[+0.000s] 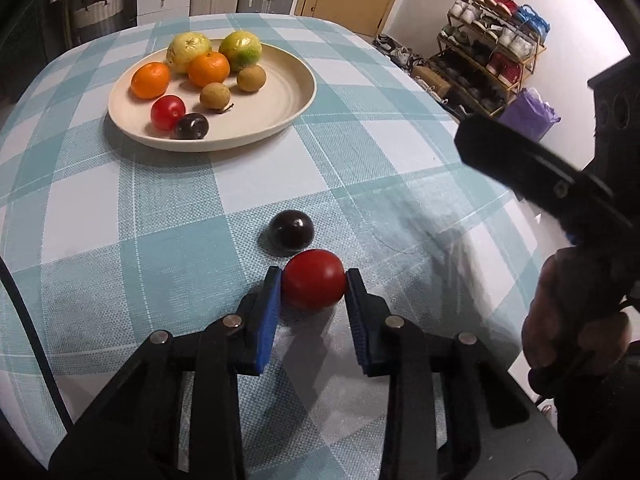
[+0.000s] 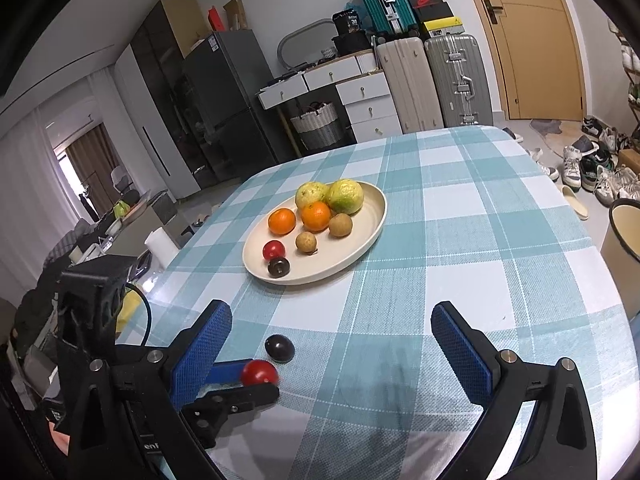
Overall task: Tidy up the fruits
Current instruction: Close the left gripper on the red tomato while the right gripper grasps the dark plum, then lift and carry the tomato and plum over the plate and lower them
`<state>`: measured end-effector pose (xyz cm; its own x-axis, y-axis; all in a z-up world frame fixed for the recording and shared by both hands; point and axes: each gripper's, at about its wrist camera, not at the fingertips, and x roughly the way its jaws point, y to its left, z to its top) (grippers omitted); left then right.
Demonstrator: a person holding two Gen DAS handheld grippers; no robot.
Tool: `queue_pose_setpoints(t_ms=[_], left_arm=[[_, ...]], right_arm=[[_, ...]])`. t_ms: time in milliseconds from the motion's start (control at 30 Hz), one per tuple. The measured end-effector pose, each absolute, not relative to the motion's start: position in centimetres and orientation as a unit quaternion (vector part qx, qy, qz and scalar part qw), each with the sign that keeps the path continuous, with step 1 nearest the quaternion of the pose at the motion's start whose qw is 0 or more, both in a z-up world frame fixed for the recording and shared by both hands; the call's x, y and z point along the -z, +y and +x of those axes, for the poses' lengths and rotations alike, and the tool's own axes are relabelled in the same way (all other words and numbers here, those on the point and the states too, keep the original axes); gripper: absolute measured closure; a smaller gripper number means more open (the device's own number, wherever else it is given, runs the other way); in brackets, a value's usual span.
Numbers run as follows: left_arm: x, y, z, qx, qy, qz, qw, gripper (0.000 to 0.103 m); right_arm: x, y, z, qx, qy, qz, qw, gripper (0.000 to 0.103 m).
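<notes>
My left gripper (image 1: 313,278) is shut on a red tomato (image 1: 314,279) that rests on the checked tablecloth; both blue pads press its sides. Just beyond it lies a dark plum (image 1: 291,229). The same red tomato (image 2: 259,373) and dark plum (image 2: 279,347) show low on the left in the right wrist view, with the left gripper (image 2: 256,376) around the tomato. My right gripper (image 2: 332,328) hangs open above the cloth with nothing between its fingers. Farther back stands a cream plate (image 1: 296,92) holding several fruits: oranges, guavas, longans, a tomato and a plum.
The table's right edge drops off near a shoe rack (image 1: 492,52) and a purple bag (image 1: 528,112). A hand (image 1: 576,320) holds the right gripper's body at the right. A cream bin (image 2: 624,232) stands past the table's right side. Bare cloth lies between plate and grippers.
</notes>
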<state>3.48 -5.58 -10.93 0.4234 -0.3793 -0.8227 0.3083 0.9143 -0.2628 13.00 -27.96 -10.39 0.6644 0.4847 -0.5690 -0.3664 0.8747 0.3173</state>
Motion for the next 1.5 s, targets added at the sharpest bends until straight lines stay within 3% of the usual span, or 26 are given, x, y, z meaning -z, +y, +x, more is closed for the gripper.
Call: queue_pose_setpoints(t_ms=[767, 967, 1033, 1167, 1233, 1500], left_arm=[[9.6, 6.2, 3.6, 0.112, 0.476, -0.116, 0.864, 0.074], [10.3, 6.9, 3.5, 0.112, 0.481, -0.125, 0.861, 0.074], [10.7, 7.0, 3.6, 0.115, 0.484, -0.127, 0.858, 0.074], [11.1, 7.3, 3.7, 0.117, 0.485, -0.132, 0.857, 0.074], [11.1, 7.5, 3.7, 0.117, 0.484, -0.133, 0.857, 0.074], [10.9, 8.1, 4.7, 0.111, 0.480, -0.134, 0.860, 0.074]], right_arm=[[14.8, -22.0, 13.6, -0.287, 0.413, 0.047, 0.863, 0.002], [15.5, -20.3, 14.4, -0.288, 0.427, 0.034, 0.857, 0.020], [15.8, -19.8, 14.7, -0.283, 0.435, 0.025, 0.855, 0.036], [15.9, -19.0, 15.1, -0.267, 0.438, -0.006, 0.858, 0.050], [16.0, -18.6, 15.2, -0.265, 0.437, -0.015, 0.859, 0.075], [16.1, -18.0, 14.8, -0.279, 0.436, -0.028, 0.855, 0.078]])
